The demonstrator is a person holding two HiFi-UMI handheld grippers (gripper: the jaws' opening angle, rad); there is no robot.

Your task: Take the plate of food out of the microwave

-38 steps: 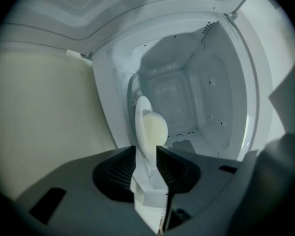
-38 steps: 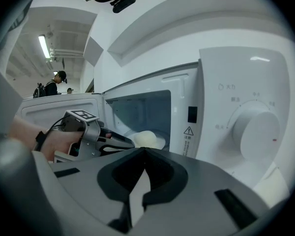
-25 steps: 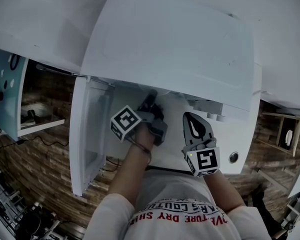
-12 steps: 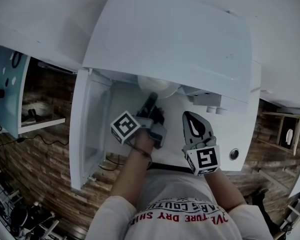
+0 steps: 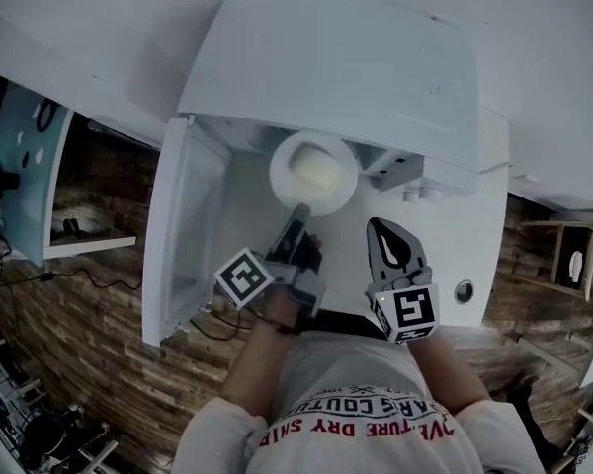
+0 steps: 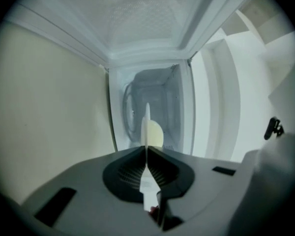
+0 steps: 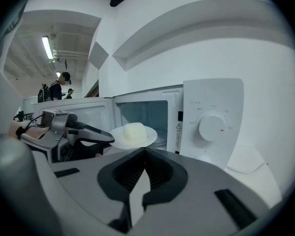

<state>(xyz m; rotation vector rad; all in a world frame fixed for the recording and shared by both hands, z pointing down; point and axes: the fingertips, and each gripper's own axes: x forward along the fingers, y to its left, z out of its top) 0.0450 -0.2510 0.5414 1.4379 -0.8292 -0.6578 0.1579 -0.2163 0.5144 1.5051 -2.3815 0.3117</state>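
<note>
A white plate with a pale mound of food hangs level just outside the open microwave. My left gripper is shut on the plate's near rim. In the left gripper view the plate runs edge-on between the closed jaws, with the food to its right and the oven cavity behind. The right gripper view shows the plate in front of the cavity with the left gripper on its left edge. My right gripper is shut on nothing, right of the plate.
The microwave door stands open to the left. The control panel with its round knob is right of the cavity. A white wall rises behind the oven. People stand far off at the left.
The left gripper has pulled back toward me with the plate, which has come out from under the microwave's top into full view. The right gripper has barely moved.
</note>
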